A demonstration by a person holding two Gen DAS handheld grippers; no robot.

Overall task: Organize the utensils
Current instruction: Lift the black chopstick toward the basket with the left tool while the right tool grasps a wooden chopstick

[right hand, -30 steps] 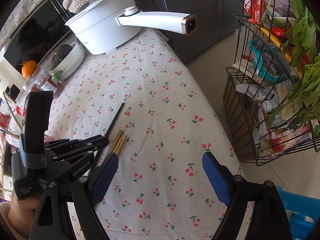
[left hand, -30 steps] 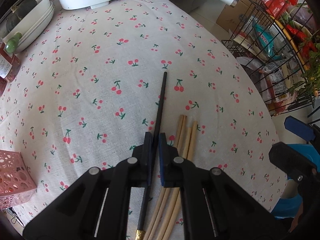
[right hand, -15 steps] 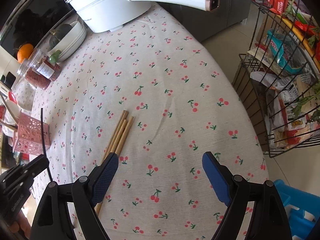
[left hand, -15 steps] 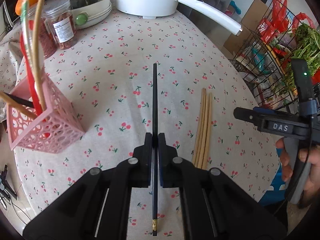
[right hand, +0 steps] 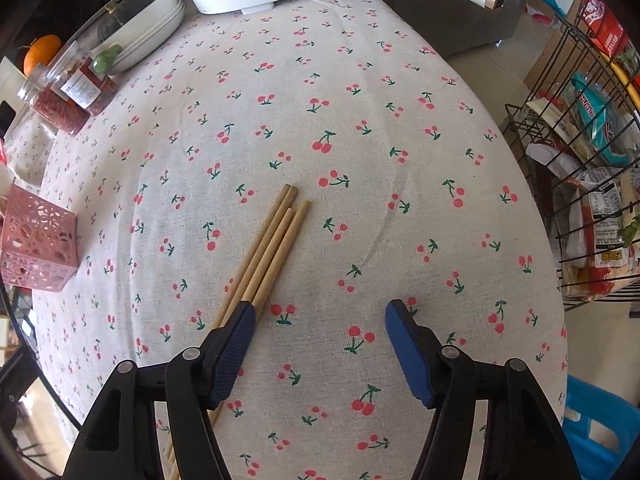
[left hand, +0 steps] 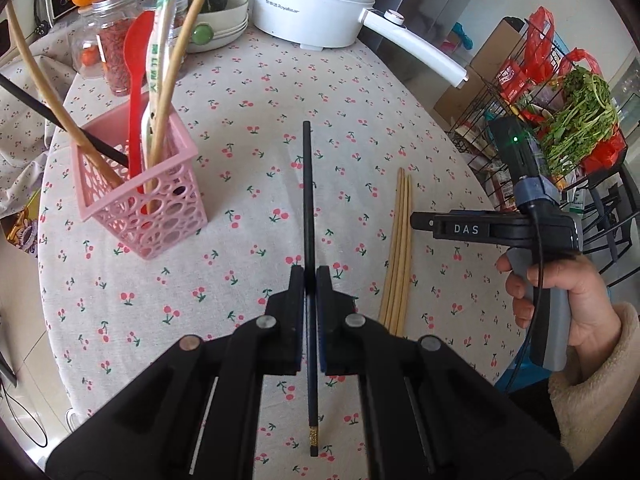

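Clamping a slim black chopstick (left hand: 307,184) in our left gripper (left hand: 310,280); right gripper (right hand: 320,320) closing, empty, over four bamboo chopsticks (right hand: 272,248); pink holder (left hand: 160,200) nearby.

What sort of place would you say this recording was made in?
Most likely a home kitchen or dining corner: a tablecloth with cherries, a white electric pot, and a wire rack of groceries.
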